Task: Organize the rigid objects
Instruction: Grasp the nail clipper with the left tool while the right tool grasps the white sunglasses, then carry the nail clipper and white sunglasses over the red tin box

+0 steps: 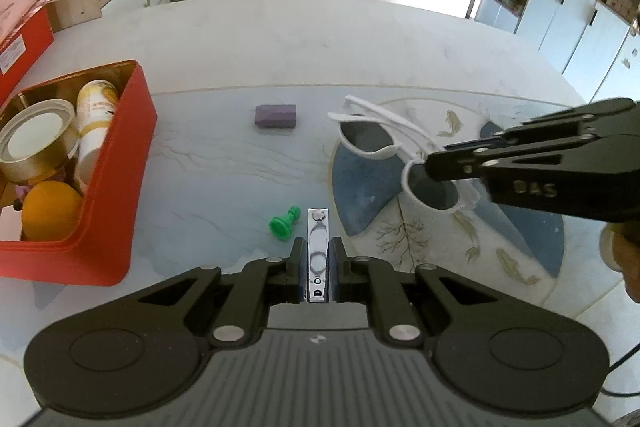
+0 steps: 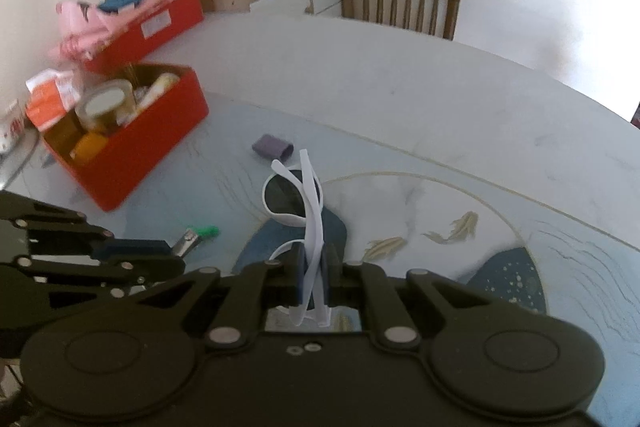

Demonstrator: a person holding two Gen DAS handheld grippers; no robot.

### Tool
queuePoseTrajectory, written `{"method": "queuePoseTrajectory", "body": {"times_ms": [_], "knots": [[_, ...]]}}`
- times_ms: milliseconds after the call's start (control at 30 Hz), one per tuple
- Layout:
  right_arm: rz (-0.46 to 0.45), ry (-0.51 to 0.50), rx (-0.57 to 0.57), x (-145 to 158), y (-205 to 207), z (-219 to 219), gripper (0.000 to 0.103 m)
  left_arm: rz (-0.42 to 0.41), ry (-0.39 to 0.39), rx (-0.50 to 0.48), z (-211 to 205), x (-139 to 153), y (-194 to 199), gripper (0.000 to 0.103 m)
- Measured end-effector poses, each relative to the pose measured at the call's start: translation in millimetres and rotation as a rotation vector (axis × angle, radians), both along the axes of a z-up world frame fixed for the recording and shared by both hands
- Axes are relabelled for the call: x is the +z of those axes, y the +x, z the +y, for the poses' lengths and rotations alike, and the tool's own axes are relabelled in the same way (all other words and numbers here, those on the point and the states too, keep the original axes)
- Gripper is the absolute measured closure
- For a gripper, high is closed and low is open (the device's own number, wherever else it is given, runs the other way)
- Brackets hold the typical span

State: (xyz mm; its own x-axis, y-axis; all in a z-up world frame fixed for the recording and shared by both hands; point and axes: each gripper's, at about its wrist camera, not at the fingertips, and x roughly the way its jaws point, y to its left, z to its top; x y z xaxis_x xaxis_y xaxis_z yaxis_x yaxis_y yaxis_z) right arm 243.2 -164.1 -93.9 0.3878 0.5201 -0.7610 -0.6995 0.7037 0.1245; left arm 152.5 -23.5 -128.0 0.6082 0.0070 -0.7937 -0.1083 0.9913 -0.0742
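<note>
Both grippers are loaded; step in hand, as I read it: carry each item to the open red rectangular tin box (image 1: 120, 167) and drop it in.

Left gripper (image 1: 318, 251): fingers (image 1: 297, 259) clamped on the flat sides of a shiny chrome metal nail clipper (image 1: 318, 247), which pokes forward between them. Grip sits low on the body, looks secure. The clipper appears clear of the pale marbled tabletop (image 1: 248, 39), though contact cannot be ruled out.

Right gripper (image 2: 312, 267): fingers (image 2: 298, 275) clamped on the folded temple arms of white-framed plastic sunglasses with dark lenses (image 2: 294, 199). Lenses hang forward and sideways, off-centre. Judgement: this load can swing or pivot in the grip, so move slowly and avoid wrist rolls.

Just beyond the clipper, a small green plastic chess pawn (image 1: 283, 223) lies on its side. Farther on, a purple rectangular block (image 1: 276, 115) lies alone on the tabletop. Both remain to be collected.

The box, at far left, already holds a round gold tin, a cylindrical can and an orange round object; free space is tight. Suggest:
- release the clipper low into a gap, to avoid bounce
- lay the sunglasses on top last, lenses up
- bring the grippers in one at a time, so they do not collide over the box
</note>
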Motion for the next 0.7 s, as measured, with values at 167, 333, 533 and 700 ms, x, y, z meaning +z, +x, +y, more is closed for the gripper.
{"method": "queuePoseTrajectory", "body": {"times_ms": [167, 333, 533, 700], "knots": [[0.007, 0.054, -0.015, 20.9, -12.5, -3.1, 0.096, -0.022, -0.021, 0.017, 11.9, 12.2, -6.9, 0.092], [0.009, 0.104, -0.032, 40.8, -19.7, 0.7, 0.096, -0.053, -0.044, 0.029, 27.6, 31.0, -15.0, 0.092], [-0.009, 0.132, -0.038, 57.9, -30.1, 13.8, 0.095, -0.101, -0.032, 0.035, 47.3, 54.5, -23.7, 0.092], [-0.02, 0.146, -0.035, 70.4, -36.8, 32.3, 0.095, -0.142, -0.023, 0.06, 70.7, 71.3, -31.2, 0.092]]}}
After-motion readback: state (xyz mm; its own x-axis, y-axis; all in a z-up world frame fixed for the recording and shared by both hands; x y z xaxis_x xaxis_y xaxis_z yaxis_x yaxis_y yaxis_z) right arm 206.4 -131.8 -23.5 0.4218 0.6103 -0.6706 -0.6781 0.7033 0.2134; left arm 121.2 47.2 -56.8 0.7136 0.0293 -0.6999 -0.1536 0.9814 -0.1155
